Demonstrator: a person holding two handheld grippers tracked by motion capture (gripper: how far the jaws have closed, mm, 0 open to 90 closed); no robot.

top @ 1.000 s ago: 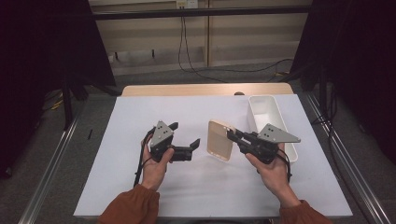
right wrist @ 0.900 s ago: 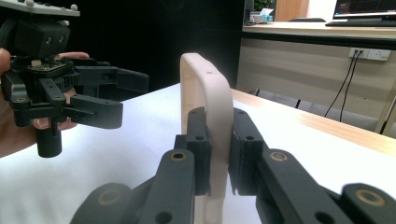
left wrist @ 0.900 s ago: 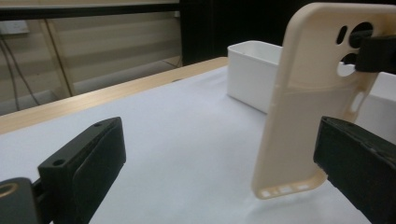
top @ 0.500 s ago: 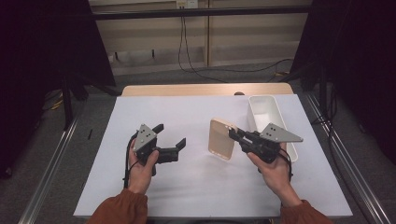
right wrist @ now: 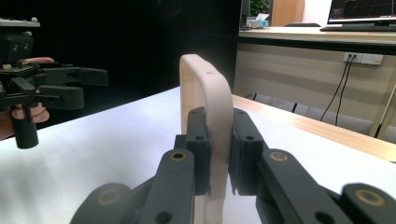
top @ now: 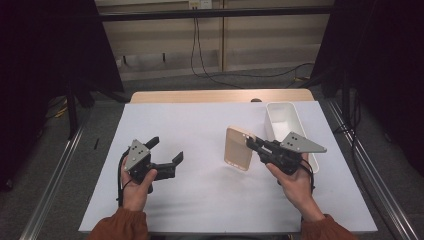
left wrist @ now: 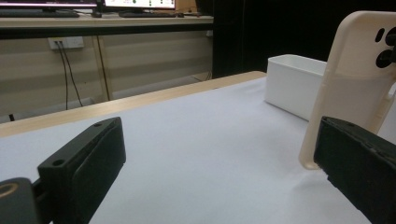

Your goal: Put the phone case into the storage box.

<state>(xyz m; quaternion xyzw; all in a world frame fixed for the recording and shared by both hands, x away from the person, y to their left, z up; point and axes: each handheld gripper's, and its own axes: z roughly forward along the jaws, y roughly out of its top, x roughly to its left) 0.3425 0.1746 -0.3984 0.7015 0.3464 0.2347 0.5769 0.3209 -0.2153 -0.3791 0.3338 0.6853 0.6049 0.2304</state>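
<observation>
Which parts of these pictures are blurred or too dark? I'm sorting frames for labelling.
High view: the white table is evenly lit, the room's sides near black. Left gripper view: the near jaws are soft, the phone case fairly sharp. Right gripper view: the case in the right gripper is sharp, the background dark at left.

We note a cream-beige phone case [top: 238, 148], plain, with black camera cutouts in the left gripper view. Both grippers are black: left gripper [top: 167, 154], right gripper [top: 251, 144], each topped by a grey three-cornered plate. White bin [top: 286, 124], unpatterned. Worktop [top: 200, 130] covered white, with a pale wood far edge. Our sleeves are rust-orange.
</observation>
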